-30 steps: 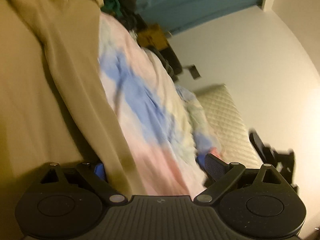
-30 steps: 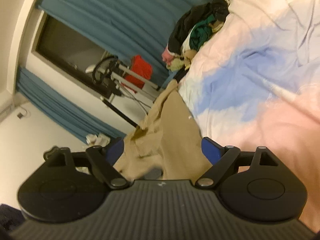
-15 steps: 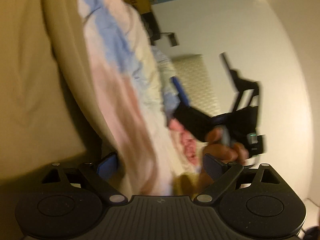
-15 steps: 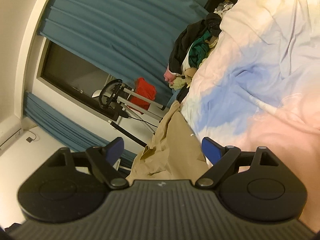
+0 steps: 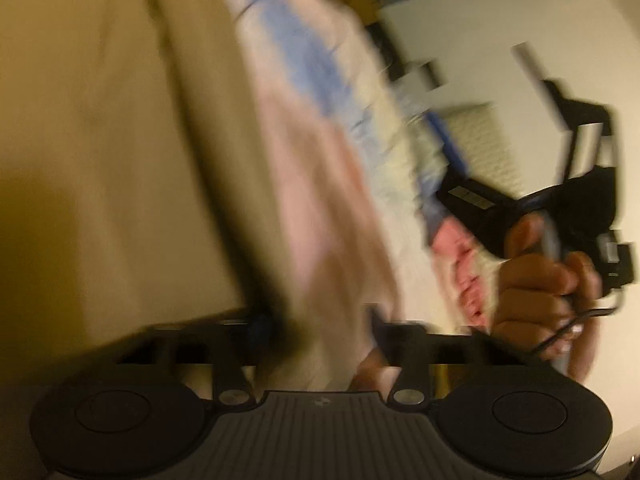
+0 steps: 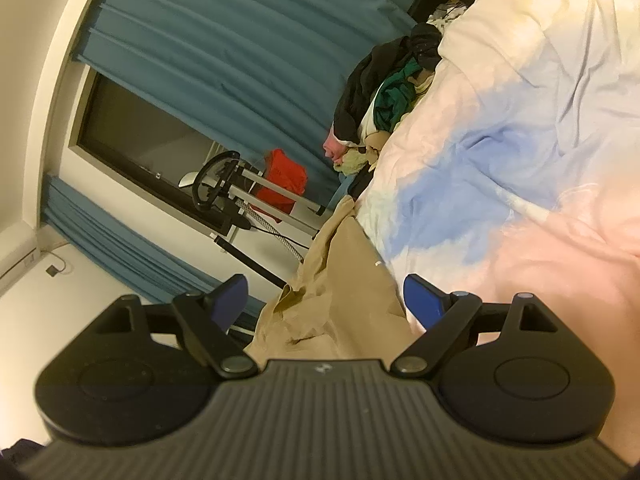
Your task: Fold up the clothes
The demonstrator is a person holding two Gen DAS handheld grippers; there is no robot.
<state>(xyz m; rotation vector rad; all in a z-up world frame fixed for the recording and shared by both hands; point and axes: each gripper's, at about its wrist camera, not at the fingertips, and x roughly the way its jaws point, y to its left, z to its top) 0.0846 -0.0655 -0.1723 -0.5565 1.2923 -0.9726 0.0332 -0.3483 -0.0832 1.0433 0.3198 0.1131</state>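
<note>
We see our left gripper (image 5: 316,320) closing, its blue pads drawing in on the edge of the tan garment (image 5: 120,152); the blur keeps us from telling whether they press the cloth yet. That garment fills the left of the left wrist view, lying over the pastel blue, pink and cream bedspread (image 5: 320,128). Further right a hand (image 5: 540,284) grips our right gripper's black handle. In the right wrist view our right gripper (image 6: 325,300) stands wide, the tan garment between its pads, touching neither. A pile of clothes (image 6: 384,100) sits beyond, before the teal curtain (image 6: 248,44)
</note>
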